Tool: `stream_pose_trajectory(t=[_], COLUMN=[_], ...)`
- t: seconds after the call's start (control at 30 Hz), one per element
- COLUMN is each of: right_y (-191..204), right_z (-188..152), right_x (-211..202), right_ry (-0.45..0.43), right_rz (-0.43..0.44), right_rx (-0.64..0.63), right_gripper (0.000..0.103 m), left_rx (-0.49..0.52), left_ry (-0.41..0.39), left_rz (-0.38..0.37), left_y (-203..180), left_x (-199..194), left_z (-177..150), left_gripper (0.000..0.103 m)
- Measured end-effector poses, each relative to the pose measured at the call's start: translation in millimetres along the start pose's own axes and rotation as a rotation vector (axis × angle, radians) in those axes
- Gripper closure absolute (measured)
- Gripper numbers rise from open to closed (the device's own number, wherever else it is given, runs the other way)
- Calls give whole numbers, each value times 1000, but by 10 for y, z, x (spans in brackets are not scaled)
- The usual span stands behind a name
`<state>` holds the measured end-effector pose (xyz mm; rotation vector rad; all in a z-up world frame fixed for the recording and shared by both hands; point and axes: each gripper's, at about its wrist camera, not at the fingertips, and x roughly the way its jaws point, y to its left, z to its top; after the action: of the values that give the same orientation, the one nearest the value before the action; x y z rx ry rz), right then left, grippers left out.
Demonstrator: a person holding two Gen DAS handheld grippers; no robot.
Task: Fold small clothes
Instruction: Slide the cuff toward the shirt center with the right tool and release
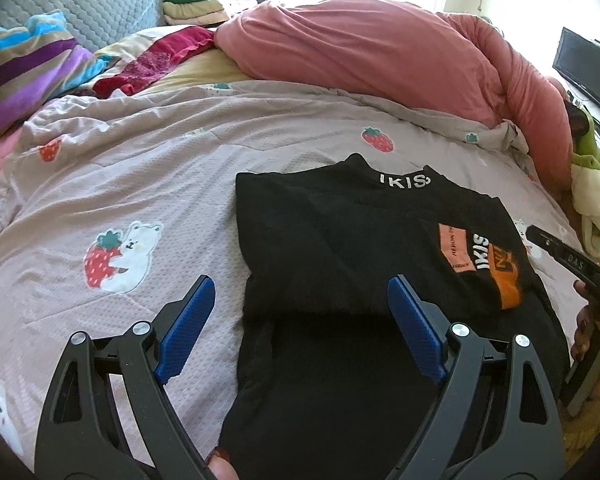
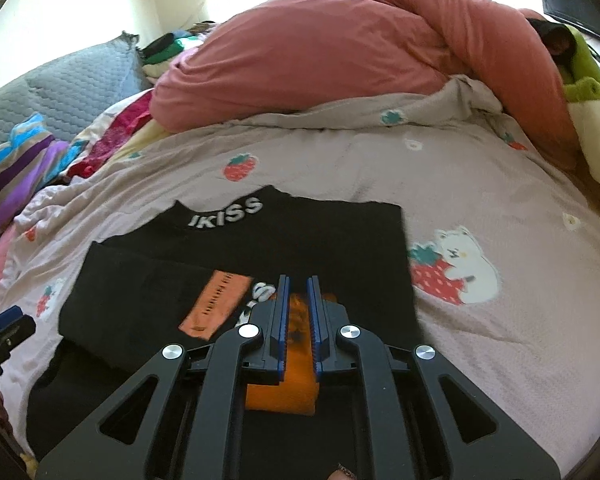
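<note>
A small black shirt (image 1: 340, 240) with white "IKISS" lettering at the collar and orange patches lies partly folded on the pink strawberry-print quilt (image 1: 140, 168). My left gripper (image 1: 300, 296) is open and empty, its blue pads straddling the shirt's left edge above the lower half. In the right wrist view the same shirt (image 2: 300, 240) lies flat below my right gripper (image 2: 299, 280). Its jaws stand nearly closed with a narrow gap, over the orange patch (image 2: 280, 396), and hold nothing. The right gripper also shows at the left wrist view's right edge (image 1: 568, 260).
A big pink duvet (image 1: 372, 52) is heaped at the back of the bed. A striped blanket (image 1: 24, 68), red cloth (image 1: 156, 60) and a grey pillow (image 1: 100, 4) lie back left. Folded clothes (image 1: 192, 0) are stacked behind. A monitor (image 1: 588, 68) stands far right.
</note>
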<state>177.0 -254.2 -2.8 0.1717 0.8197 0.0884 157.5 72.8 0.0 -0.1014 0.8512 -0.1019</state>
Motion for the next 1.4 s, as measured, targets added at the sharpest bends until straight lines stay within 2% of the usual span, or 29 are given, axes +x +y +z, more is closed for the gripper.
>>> stream_pose_trajectory(t=[0.13, 0.2, 0.23, 0.33, 0.53, 0.77, 0.9, 1.13, 1.27, 1.4], right_y=[-59, -51, -37, 51, 273, 450, 372, 341, 285, 198], right_z=[-55, -83, -97, -133, -156, -249, -396, -391, -396, -400], right_x=[-13, -15, -16, -10, 33, 208, 373, 245, 114, -44], right_ry=[15, 24, 28, 40, 60, 117, 187, 154, 137, 120], right_rz=[-4, 3, 9, 28, 63, 81, 61, 63, 69, 73], right_rx=[4, 0, -6, -34, -101, -163, -142, -121, -105, -87], right_gripper=[93, 87, 84, 83, 83, 78, 76, 72, 64, 56], left_rx=[18, 28, 33, 51, 71, 92, 89, 79, 59, 48], left_ry=[19, 33, 38, 52, 92, 181, 179, 172, 143, 121], left_rz=[1, -2, -3, -14, -16, -4, -14, -18, -32, -31], left_y=[-60, -101, -124, -197, -282, -315, -293, -295, -292, -285], left_x=[123, 198, 230, 319, 509, 796, 811, 734, 599, 468], left_z=[42, 64, 71, 88, 100, 26, -16, -33, -45, -68], left_gripper=[22, 23, 26, 32, 33, 33, 32, 33, 32, 27])
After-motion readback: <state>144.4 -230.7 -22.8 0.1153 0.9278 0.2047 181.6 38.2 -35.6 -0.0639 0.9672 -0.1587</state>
